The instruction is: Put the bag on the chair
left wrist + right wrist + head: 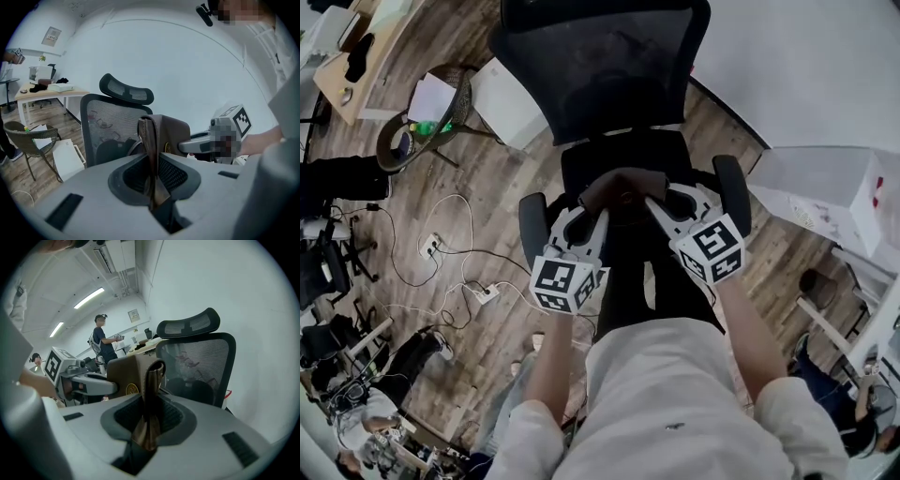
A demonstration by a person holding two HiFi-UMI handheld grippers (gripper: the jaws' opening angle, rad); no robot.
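Between the two hand-held grippers, above the seat of the black office chair (pixel 609 84): the brown bag (pixel 623 187), gripped from both sides. Cannot tell whether it touches the seat or hangs just clear of it.

Left hand-held gripper (pixel 153 185): jaws nearly together, clamped on a thin upright fold at the bag's edge, with the rest of the bag (pixel 171 136) standing just beyond the jaw tips. Past that, the chair's mesh backrest and headrest (pixel 126 91).

Right hand-held gripper (pixel 147 425): jaws likewise pressed on a narrow brown fold at the opposite edge. Shows a small round gold emblem on the bag's face (pixel 132 389) just left of the pinched fold. Beyond its tips and to the right, the same backrest (pixel 201 357).

To either side of the two grippers in the head view, the chair's armrests (pixel 532 225), each close beside its gripper's marker cube.

Well off to the left hand-held gripper's side: wooden floor (pixel 487 197) with white cables and a power strip (pixel 483 292), a wicker chair (pixel 398 141) carrying papers, and a tabletop (pixel 44 92) with small items. Well off to the right gripper's side: a white box (pixel 825 192).
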